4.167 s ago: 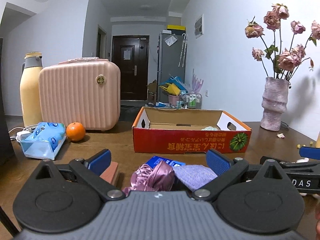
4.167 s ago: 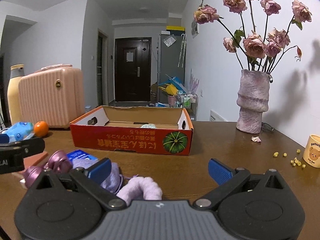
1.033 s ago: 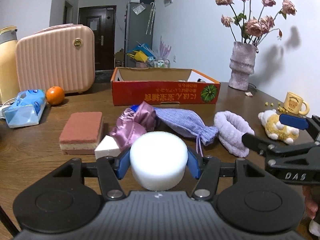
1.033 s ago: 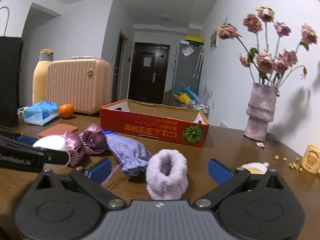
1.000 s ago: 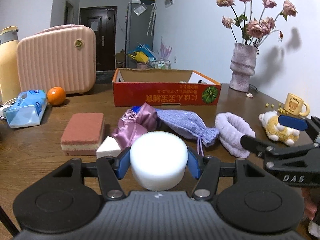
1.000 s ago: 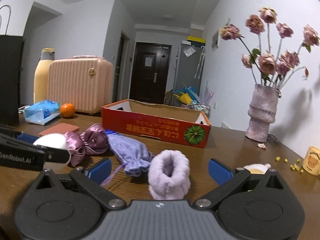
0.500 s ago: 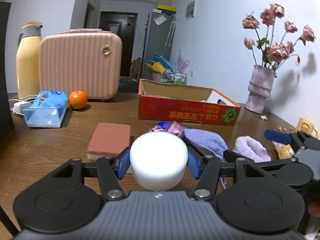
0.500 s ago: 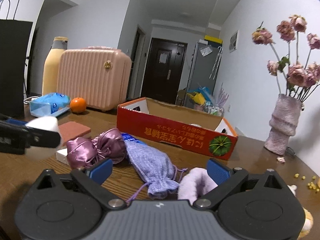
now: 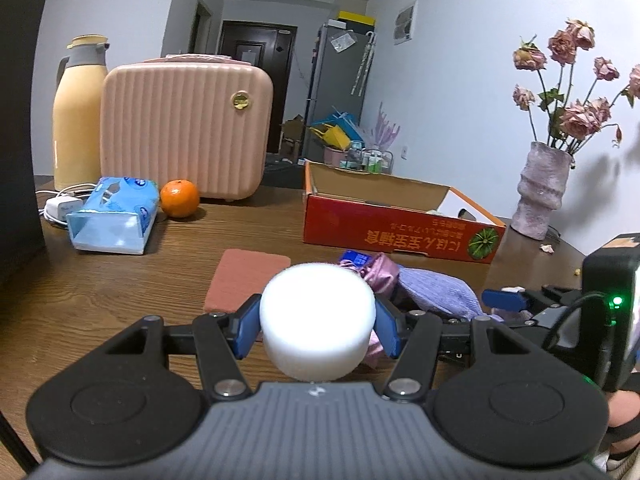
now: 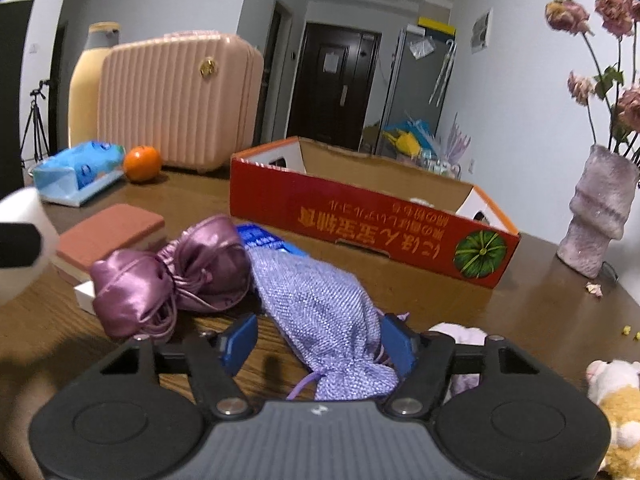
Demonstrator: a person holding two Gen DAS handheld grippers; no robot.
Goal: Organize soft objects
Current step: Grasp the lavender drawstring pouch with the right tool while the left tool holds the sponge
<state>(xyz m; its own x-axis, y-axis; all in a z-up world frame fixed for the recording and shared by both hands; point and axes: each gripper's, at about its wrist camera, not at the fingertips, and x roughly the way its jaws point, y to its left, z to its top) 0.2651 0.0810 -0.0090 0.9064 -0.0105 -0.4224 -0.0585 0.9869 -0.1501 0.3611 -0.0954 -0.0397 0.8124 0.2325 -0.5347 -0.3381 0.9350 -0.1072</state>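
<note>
Two grippers are working at once, and that is where the trouble may come from. The left gripper is clamped on the white foam puck, lifted clear of the table, on the near side of the red cardboard box. The right gripper is closing around the lilac knit pouch, which lies in front of the box; its right pad already touches the fabric while the left pad stands apart from it.

Risk one: the grip sits off-centre near the pouch's gathered end, so the soft cloth may bunch and slide out on the lift. Risk two: the drawstring dangles under the jaws and could snag. Risk three: the satin purple bag lies touching the pouch, on the side away from the box's green emblem, and may get dragged along. The puck looks squeezed firmly, though foam can spring free if that grip eases.
</note>
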